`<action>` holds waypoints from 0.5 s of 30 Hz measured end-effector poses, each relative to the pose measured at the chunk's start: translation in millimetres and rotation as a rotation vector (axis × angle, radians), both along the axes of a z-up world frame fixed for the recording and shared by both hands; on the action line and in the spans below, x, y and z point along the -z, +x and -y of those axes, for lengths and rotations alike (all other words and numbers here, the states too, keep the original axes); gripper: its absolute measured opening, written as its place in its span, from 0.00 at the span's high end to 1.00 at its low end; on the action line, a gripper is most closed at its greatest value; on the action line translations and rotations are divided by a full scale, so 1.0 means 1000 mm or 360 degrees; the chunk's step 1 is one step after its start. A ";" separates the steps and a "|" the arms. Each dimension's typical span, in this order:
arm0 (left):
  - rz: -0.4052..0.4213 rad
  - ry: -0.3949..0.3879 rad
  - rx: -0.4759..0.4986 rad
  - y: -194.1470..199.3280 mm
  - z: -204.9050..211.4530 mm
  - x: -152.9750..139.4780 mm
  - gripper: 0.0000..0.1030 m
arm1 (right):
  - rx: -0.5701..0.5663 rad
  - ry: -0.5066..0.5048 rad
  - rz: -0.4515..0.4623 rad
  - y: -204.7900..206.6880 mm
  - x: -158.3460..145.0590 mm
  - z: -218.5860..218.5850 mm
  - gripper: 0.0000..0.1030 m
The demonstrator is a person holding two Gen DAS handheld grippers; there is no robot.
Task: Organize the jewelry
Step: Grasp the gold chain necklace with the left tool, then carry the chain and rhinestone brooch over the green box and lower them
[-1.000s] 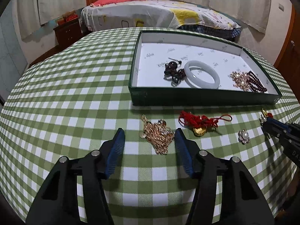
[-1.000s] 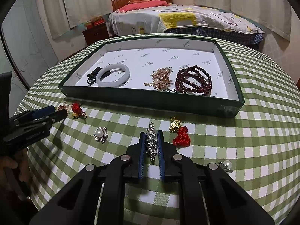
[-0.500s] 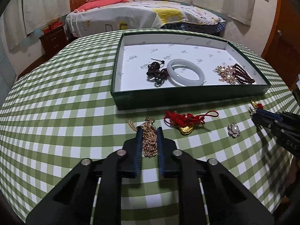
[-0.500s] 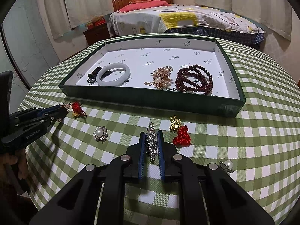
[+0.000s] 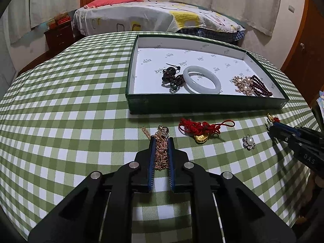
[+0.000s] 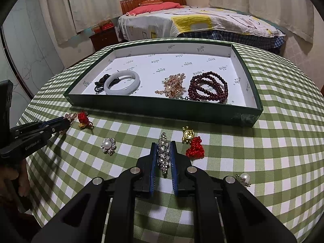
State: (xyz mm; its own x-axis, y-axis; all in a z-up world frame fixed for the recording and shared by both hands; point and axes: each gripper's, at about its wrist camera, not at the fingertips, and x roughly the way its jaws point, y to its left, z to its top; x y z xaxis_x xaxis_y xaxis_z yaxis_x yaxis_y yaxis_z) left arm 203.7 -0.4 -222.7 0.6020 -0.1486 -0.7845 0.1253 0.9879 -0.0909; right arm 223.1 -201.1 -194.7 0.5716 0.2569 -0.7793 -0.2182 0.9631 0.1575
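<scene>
Left wrist view shows a round table under a green-and-white checked cloth (image 5: 60, 105), with a bed (image 5: 154, 18), a dark nightstand (image 5: 58, 35) and pale curtains (image 5: 245, 2) behind it. A shallow green tray (image 5: 202, 106) with a white printed liner sits toward the far right of the table; left of it the cloth lies bare out to the curved edge. Inside the tray, near its front wall, lie dark beads (image 5: 172, 78), a pale bangle (image 5: 201, 79), a gold-and-pearl brooch (image 5: 244, 85) and a maroon bead bracelet (image 5: 261, 87). On the cloth in front of the tray rest a red knotted charm (image 5: 202, 128) and a pearl flower brooch (image 5: 249, 141), well apart. The left gripper (image 5: 161, 141) is closed on a bunched gold chain (image 5: 161, 151), which shows between the blue pads, a loop trailing out at the tips. In the right wrist view the right gripper (image 6: 163, 145) is clamped on a long rhinestone brooch (image 6: 163, 154), just beside a gold charm with a red knot (image 6: 192, 143). A pearl earring (image 6: 244, 177) lies near the table's front edge, to the gripper's right.
</scene>
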 end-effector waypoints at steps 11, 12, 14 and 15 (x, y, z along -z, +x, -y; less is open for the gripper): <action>0.0074 0.0007 0.0000 -0.009 0.001 -0.015 0.89 | 0.0004 0.0003 0.0022 -0.003 -0.005 0.000 0.87; 0.0076 0.0002 -0.0001 -0.010 0.001 -0.016 0.89 | 0.0005 0.0004 0.0025 -0.003 -0.006 0.000 0.87; 0.0080 -0.0001 -0.0005 -0.011 0.000 -0.018 0.89 | 0.0005 0.0003 0.0031 -0.004 -0.007 0.000 0.87; 0.0084 0.0001 -0.0008 -0.012 -0.001 -0.019 0.89 | 0.0006 0.0004 0.0034 -0.004 -0.008 0.000 0.87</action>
State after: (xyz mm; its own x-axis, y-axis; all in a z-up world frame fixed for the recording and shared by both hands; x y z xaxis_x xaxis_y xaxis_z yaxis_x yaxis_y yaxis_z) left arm 191.6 0.7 -203.6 0.6435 -0.1450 -0.7516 0.1247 0.9886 -0.0839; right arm 218.8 -201.4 -186.5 0.5891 0.2565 -0.7663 -0.2177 0.9636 0.1551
